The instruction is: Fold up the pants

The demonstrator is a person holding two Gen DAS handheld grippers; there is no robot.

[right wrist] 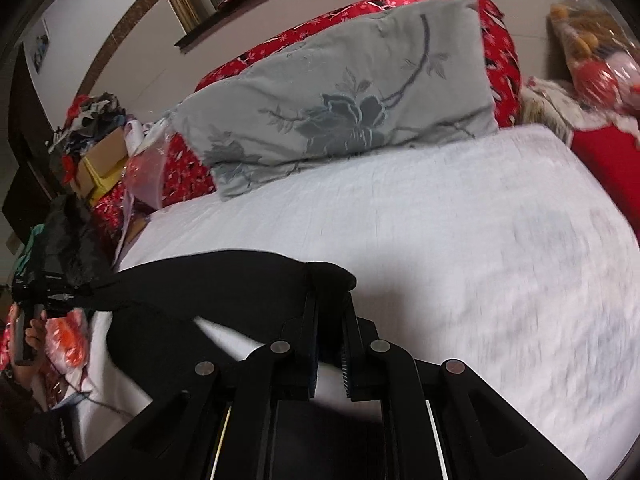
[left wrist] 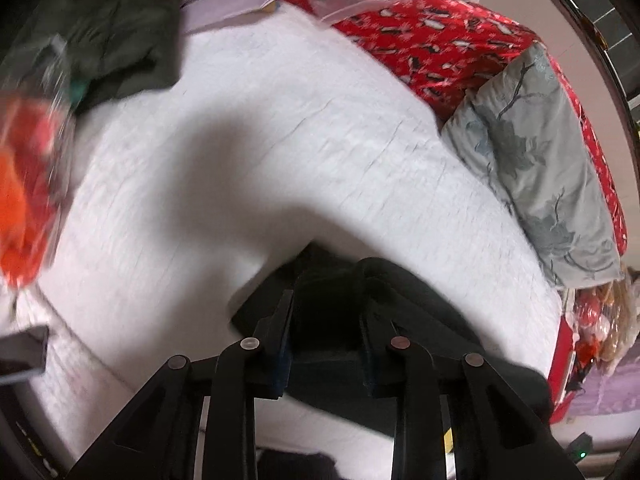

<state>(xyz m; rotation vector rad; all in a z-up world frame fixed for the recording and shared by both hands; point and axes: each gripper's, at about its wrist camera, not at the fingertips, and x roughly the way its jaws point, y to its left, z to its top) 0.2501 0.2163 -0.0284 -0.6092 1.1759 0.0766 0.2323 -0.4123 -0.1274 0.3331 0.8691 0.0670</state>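
Black pants [right wrist: 208,288] hang stretched between my two grippers above a white bed [right wrist: 460,220]. In the right wrist view my right gripper [right wrist: 330,300] is shut on one corner of the pants, and the cloth runs left to the other gripper [right wrist: 44,284], held in a hand. In the left wrist view my left gripper [left wrist: 326,308] has black pants cloth [left wrist: 420,320] bunched between its fingers, which stand somewhat apart around the cloth. A shadow falls on the sheet below.
A grey floral pillow [right wrist: 344,108] leans on red patterned bedding [left wrist: 432,40] at the bed's head. A dark green garment [left wrist: 112,32] and orange-red bags [left wrist: 28,184] lie at the bed's left edge. Boxes and clutter [right wrist: 100,156] are stacked beside the bed.
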